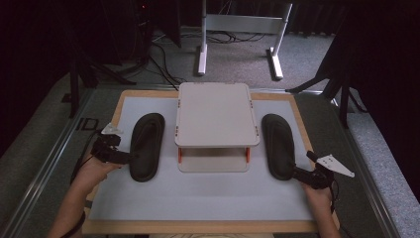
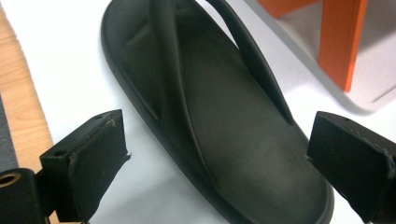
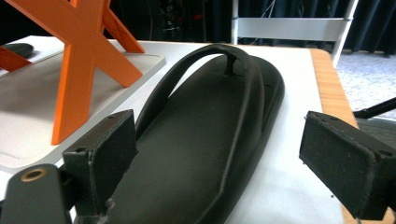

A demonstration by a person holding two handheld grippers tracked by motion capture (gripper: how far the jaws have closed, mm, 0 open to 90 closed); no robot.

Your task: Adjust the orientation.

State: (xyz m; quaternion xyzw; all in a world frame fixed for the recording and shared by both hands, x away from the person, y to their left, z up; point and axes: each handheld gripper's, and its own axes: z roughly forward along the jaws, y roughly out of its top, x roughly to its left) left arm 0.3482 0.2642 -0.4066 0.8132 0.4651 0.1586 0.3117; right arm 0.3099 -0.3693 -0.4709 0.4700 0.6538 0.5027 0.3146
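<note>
Flanking 1 rack, 2 sandals — 2 grippers

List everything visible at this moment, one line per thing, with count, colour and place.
Flip-flop sandals: 2, black, flat on the mat; left flip-flop left of the rack, right flip-flop right of it.
Two-tier rack: 1, pale shelves on orange supports, middle of the mat.
Mat: 1, white, covering the board.
Wooden board: 1, light wood edge around the mat.
White-legged frame: 1, on the carpet beyond the table.
Cables: several, black, on the floor at the back.
Left gripper: 1, black, open at the left flip-flop's heel.
Right gripper: 1, black, open at the right flip-flop's heel.
Forearms: 2, entering from the bottom edge.
</note>
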